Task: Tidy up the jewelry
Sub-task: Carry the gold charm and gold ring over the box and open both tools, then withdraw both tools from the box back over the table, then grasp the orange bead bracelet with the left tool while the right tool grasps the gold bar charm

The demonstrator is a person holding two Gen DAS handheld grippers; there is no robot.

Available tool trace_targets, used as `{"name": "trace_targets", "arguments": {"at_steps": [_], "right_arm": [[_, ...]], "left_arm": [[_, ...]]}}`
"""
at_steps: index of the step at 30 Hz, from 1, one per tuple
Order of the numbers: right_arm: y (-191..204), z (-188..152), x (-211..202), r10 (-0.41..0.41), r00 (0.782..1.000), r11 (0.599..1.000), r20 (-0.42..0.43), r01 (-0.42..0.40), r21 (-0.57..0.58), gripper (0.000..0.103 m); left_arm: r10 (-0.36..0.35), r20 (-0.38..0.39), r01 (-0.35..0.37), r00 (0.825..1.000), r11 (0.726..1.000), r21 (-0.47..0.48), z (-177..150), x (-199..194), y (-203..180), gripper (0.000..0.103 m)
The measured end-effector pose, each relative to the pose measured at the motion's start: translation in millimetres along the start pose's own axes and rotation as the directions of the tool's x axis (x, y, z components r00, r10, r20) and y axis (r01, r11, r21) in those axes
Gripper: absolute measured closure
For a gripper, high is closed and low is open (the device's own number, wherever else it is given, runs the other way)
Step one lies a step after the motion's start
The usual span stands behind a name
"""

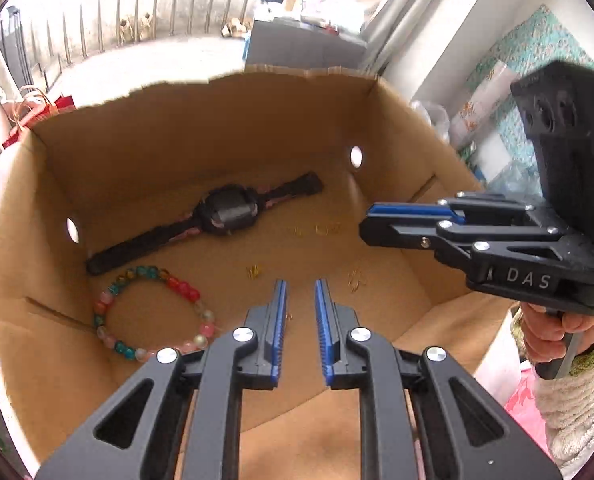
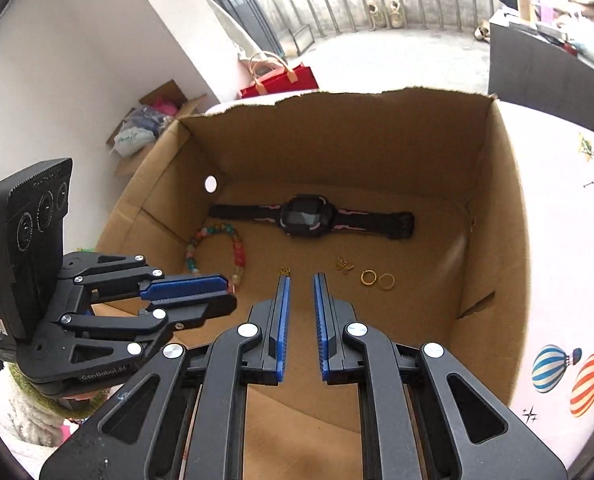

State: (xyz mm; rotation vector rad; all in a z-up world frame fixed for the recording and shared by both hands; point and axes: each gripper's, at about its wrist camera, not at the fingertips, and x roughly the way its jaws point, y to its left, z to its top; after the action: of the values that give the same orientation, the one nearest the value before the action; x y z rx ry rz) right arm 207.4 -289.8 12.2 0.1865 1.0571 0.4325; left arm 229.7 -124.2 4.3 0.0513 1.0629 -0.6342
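Observation:
An open cardboard box (image 1: pixel 201 128) (image 2: pixel 493 216) holds the jewelry. On its floor lie a black and pink watch (image 1: pixel 225 214) (image 2: pixel 307 219), a coloured bead bracelet (image 1: pixel 109 300) (image 2: pixel 239 254), two gold rings (image 2: pixel 378 279) (image 1: pixel 325 229) and small gold earrings (image 1: pixel 253 271) (image 2: pixel 344 265). My left gripper (image 1: pixel 300 285) (image 2: pixel 225 292) is open and empty above the box floor. My right gripper (image 2: pixel 300 277) (image 1: pixel 367 222) is open and empty over the box's right side.
A red gift bag (image 2: pixel 279 80) stands on the floor beyond the box. A small box of clutter (image 2: pixel 153 120) sits by the white wall. A pink patterned cloth (image 2: pixel 569 280) lies under the box. A grey cabinet (image 2: pixel 537 64) stands far right.

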Motion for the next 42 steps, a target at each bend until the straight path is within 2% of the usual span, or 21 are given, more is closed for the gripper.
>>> {"name": "trace_targets", "arguments": {"at_steps": [3, 5, 10, 12, 14, 18, 21, 23, 26, 29, 31, 35, 41, 42], "right_arm": [[2, -5, -25, 0.03, 0.997, 0.999, 0.073, -0.031, 0.013, 0.091], [4, -13, -50, 0.057, 0.987, 0.998, 0.148, -0.06, 0.02, 0.091], [12, -54, -116, 0.098, 0.939, 0.993, 0.329, -0.113, 0.025, 0.086], [15, -77, -137, 0.094, 0.917, 0.993, 0.387, -0.114, 0.028, 0.08], [18, -99, -147, 0.092, 0.905, 0.992, 0.415, -0.119, 0.04, 0.079], [27, -138, -136, 0.03, 0.923, 0.995, 0.384, -0.066, 0.079, 0.076], [27, -163, -104, -0.007, 0.95, 0.992, 0.312, -0.032, 0.12, 0.075], [28, -175, -75, -0.052, 0.97, 0.989, 0.239, 0.017, 0.148, 0.075], [26, -188, -43, -0.082, 0.982, 0.984, 0.168, 0.053, 0.169, 0.075], [28, -192, -28, -0.113, 0.984, 0.981, 0.135, 0.09, 0.17, 0.075], [30, -191, -25, -0.111, 0.985, 0.982, 0.134, 0.088, 0.167, 0.075], [32, -194, -28, -0.122, 0.982, 0.982, 0.143, 0.099, 0.159, 0.075], [28, -198, -37, -0.136, 0.976, 0.979, 0.17, 0.106, 0.175, 0.075], [27, -197, -38, -0.14, 0.974, 0.979, 0.178, 0.11, 0.173, 0.075]], "left_arm": [[-0.011, 0.091, 0.009, 0.996, 1.0, 0.016, -4, -26, -3, 0.089], [-0.004, 0.161, 0.0, 0.987, 1.0, 0.023, -13, -48, -4, 0.089], [0.027, 0.316, -0.036, 0.948, 0.999, 0.021, -49, -108, 1, 0.085], [0.064, 0.364, -0.072, 0.929, 0.997, 0.009, -67, -128, 5, 0.082], [0.108, 0.391, -0.112, 0.914, 0.994, -0.012, -91, -145, 10, 0.08], [0.212, 0.36, -0.197, 0.909, 0.977, -0.078, -135, -156, 24, 0.078], [0.228, 0.296, -0.193, 0.927, 0.971, -0.144, -165, -147, 40, 0.076], [0.252, 0.247, -0.215, 0.936, 0.962, -0.167, -180, -132, 44, 0.076], [0.238, 0.215, -0.203, 0.947, 0.964, -0.17, -190, -102, 38, 0.076], [0.239, 0.182, -0.219, 0.954, 0.967, -0.127, -192, -83, 29, 0.075], [0.265, 0.167, -0.252, 0.95, 0.963, -0.095, -188, -73, 26, 0.07], [0.366, 0.117, -0.366, 0.923, 0.93, -0.027, -182, -50, 26, 0.069], [0.369, 0.119, -0.366, 0.922, 0.93, -0.04, -181, -43, 33, 0.071], [0.37, 0.123, -0.367, 0.921, 0.929, -0.041, -182, -45, 33, 0.076]]}}
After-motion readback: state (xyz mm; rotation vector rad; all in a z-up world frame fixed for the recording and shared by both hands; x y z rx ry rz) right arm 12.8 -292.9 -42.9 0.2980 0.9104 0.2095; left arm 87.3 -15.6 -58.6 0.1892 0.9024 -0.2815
